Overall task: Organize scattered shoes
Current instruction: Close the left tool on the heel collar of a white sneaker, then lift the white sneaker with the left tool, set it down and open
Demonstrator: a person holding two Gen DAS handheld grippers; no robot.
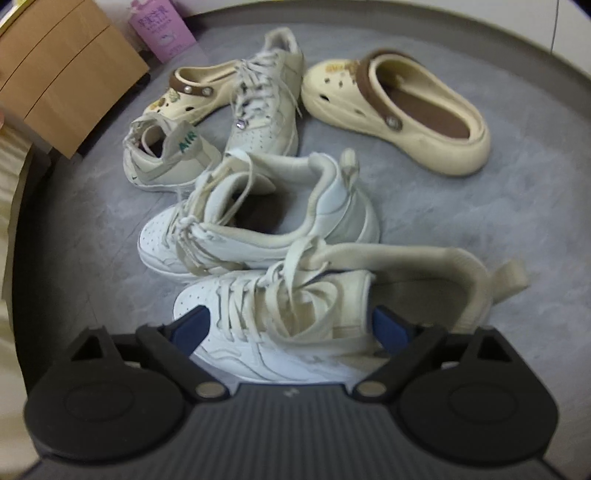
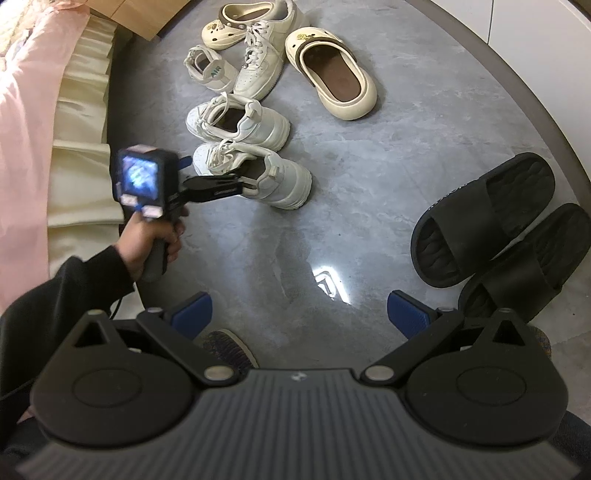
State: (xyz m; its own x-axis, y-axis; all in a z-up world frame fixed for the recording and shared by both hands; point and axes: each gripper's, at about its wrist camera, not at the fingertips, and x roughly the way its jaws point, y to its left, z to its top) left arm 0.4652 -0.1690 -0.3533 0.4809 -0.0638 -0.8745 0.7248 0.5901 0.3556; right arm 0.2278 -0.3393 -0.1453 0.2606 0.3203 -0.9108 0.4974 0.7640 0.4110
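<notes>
Several shoes lie on the grey floor. My left gripper (image 1: 291, 325) is open with its jaws on either side of the nearest white high-top sneaker (image 1: 295, 314); in the right wrist view it (image 2: 221, 173) sits at that sneaker (image 2: 255, 173). I cannot tell whether the pads touch it. A second white high-top (image 1: 258, 218) lies just behind. Beyond are two cream low sneakers (image 1: 266, 99) and two cream clogs with brown straps (image 1: 399, 110). My right gripper (image 2: 299, 317) is open and empty above bare floor. Two black slides (image 2: 487, 218) lie side by side to its right.
A wooden cabinet (image 1: 59, 74) and a pink box (image 1: 162, 29) stand at the back left. Pink and cream bedding (image 2: 44, 122) hangs along the left. A patterned slipper toe (image 2: 225, 347) shows under my right gripper.
</notes>
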